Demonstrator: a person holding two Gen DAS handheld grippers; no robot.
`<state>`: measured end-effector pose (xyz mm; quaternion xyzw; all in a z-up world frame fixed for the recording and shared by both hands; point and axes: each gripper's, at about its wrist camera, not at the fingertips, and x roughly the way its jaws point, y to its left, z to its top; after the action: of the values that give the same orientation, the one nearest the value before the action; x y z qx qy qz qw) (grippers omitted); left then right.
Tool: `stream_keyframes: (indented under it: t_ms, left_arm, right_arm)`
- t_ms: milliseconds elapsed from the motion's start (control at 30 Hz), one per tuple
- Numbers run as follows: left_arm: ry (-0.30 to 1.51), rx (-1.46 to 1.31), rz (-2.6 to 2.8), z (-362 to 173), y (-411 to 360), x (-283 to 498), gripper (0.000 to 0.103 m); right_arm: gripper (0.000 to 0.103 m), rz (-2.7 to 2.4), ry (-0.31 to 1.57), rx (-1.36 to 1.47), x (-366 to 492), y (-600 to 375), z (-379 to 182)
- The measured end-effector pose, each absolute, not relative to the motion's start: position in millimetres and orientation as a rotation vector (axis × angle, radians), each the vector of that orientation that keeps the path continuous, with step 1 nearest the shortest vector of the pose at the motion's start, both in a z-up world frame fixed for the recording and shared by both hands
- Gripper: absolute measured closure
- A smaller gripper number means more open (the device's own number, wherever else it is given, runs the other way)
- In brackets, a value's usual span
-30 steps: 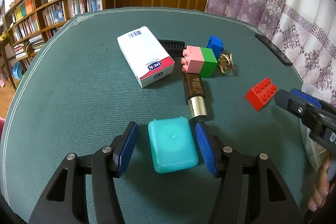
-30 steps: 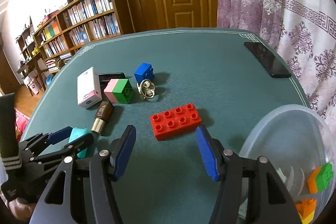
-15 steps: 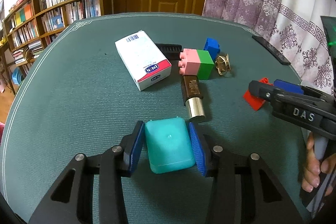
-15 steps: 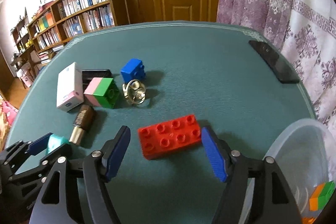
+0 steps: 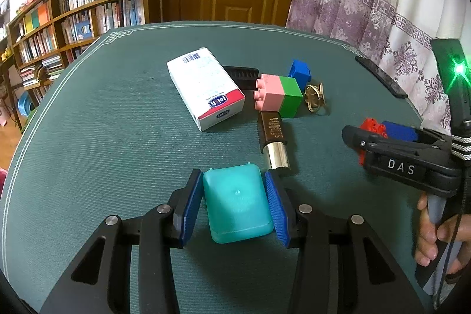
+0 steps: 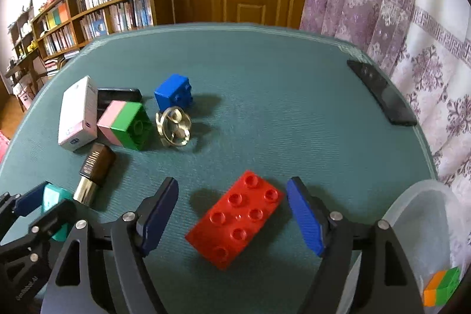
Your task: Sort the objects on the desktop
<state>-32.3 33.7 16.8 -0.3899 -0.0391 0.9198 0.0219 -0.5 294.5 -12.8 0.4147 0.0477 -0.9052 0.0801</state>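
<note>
My left gripper (image 5: 235, 205) is shut on a teal plastic case (image 5: 237, 203), its blue pads against both sides, on the green table mat (image 5: 117, 137). My right gripper (image 6: 232, 214) is open, with a red eight-stud brick (image 6: 235, 218) lying between its fingers, touching neither. The right gripper also shows at the right of the left wrist view (image 5: 382, 137). The teal case shows at the left edge of the right wrist view (image 6: 54, 202).
On the mat lie a white box (image 5: 206, 91), a pink-and-green brick (image 5: 278, 93), a blue brick (image 5: 300, 71), a brown-and-silver tube (image 5: 273, 137), gold rings (image 5: 315, 97), a black comb (image 5: 240, 72) and a phone (image 6: 379, 91). A clear tub (image 6: 418, 231) with bricks stands near right.
My left gripper closed on the teal case. My right gripper moved forward around the red brick, which now lies diagonally between its open fingers.
</note>
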Motion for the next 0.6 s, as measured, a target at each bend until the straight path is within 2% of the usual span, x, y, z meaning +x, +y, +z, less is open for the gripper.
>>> stream_keyframes:
  t_ms: [133,167,200,233,300,400,600]
  left_arm:
    - [-0.12,-1.215,2.844,16,34,-33,0.057]
    - [-0.122,-1.215,2.844,15,34,-33,0.057]
    - [-0.121,-1.215,2.844,15,33,-32,0.057]
    - [-0.123,-1.216,2.843,15,33,-33,0.057]
    - [-0.123,-1.219,2.839,15,32,-33,0.057]
    - [-0.125,-1.215,2.84,15,33,-33,0.057]
    - [-0.12,-1.174,2.842,19,36,-30,0.057]
  right_arm:
    - [0.024,-2.703,0.09,1.281,-4,301,-15]
    - [0.032,-2.706,0.092,1.278,-4,301,-15]
    - [0.045,-2.702,0.094,1.279,-4,301,-16]
    - [0.045,-2.696,0.099,1.292,-4,300,-18]
    - [0.057,-2.702,0.109,1.275,-3,299,-17]
    - [0.065,-2.681,0.113,1.254,0,296,-16]
    - [0.067,-2.651,0.081,1.226,11,295,-13]
